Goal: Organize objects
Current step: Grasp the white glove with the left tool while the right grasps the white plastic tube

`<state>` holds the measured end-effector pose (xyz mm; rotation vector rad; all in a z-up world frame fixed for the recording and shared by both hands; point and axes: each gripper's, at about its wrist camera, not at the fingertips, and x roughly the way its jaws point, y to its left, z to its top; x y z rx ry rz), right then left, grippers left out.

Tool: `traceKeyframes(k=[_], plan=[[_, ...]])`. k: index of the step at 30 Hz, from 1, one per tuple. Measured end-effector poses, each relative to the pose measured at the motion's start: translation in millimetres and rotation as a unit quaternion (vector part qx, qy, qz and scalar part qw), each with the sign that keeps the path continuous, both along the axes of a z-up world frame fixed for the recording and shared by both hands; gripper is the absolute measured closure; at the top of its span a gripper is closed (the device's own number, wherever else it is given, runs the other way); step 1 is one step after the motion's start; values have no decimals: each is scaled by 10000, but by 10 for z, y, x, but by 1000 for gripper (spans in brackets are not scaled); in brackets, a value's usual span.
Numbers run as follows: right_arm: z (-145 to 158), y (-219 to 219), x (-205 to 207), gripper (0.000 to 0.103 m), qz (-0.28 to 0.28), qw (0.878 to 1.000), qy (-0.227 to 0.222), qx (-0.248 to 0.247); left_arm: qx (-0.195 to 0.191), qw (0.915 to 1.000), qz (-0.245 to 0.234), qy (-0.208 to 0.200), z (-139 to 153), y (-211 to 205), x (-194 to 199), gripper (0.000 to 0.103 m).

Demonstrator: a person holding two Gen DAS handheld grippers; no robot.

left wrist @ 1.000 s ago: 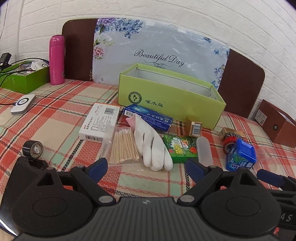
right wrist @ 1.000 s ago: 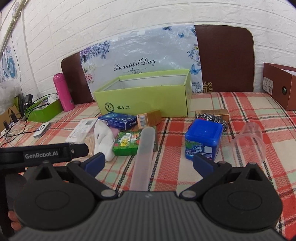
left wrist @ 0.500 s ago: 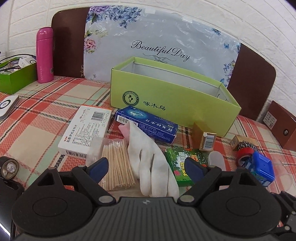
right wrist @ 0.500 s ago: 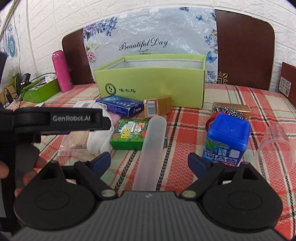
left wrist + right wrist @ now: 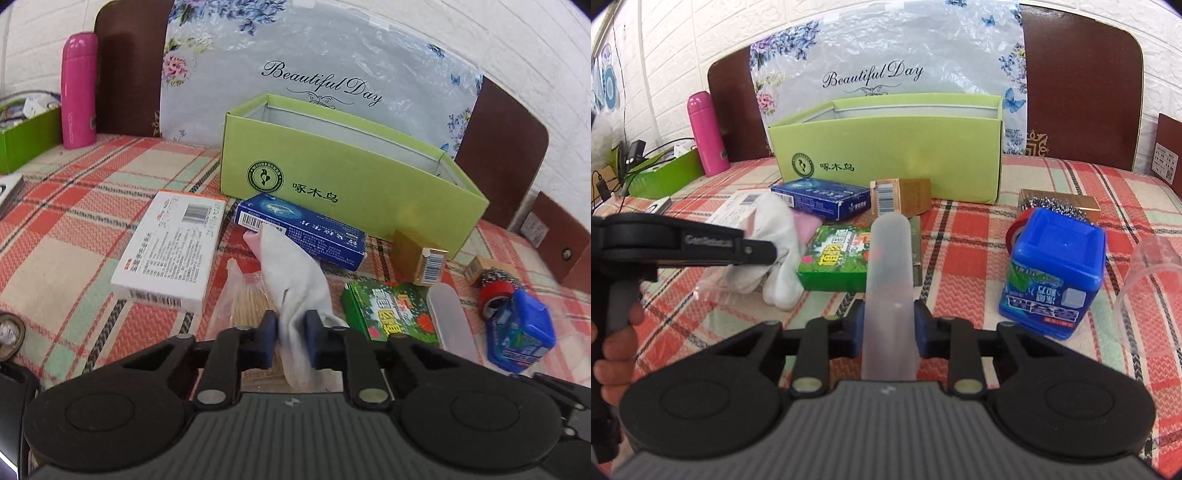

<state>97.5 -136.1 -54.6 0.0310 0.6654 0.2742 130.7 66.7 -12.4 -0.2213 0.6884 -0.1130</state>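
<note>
Between the blue fingers of the left gripper (image 5: 290, 334): a white glove (image 5: 295, 284), pinched at its near end as the jaws close on it, the rest trailing toward the blue carton (image 5: 301, 230). Under the glove, a clear bag of wooden sticks (image 5: 245, 295). Left of it, a white flat box (image 5: 171, 247) on the checked counter (image 5: 74, 229).

Between the fingers of the right gripper (image 5: 888, 326): a frosted translucent case (image 5: 889, 280), long, lying on the counter, gripped on both sides as the jaws close. Its far end overlaps the green packet (image 5: 834, 258). Right of it, a blue tub (image 5: 1054, 273); beyond, a clear cup (image 5: 1152, 291) on its side.

Behind all: an open green box (image 5: 886, 147), a small gold carton (image 5: 901, 195) at its foot. Far left, a pink flask (image 5: 707, 134), upright.
</note>
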Motion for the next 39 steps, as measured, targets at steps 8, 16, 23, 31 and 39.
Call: traceKeyframes(k=[8, 16, 23, 31, 39], plan=[[-3, -6, -2, 76, -45, 9999, 67, 117, -164, 9997, -110, 119, 52, 62, -224, 74], [10, -5, -19, 69, -81, 9999, 71, 83, -112, 9997, 112, -176, 138, -6, 2, 35], [-7, 0, -10, 62, -108, 9999, 82, 51, 81, 9997, -246, 15, 58, -44, 314, 70], [-18, 16, 21, 62, -141, 9998, 94, 42, 145, 9987, -467, 174, 18, -59, 305, 76], [202, -94, -49, 76, -45, 9991, -148, 384, -235, 9974, -660, -146, 325, 0, 170, 96]])
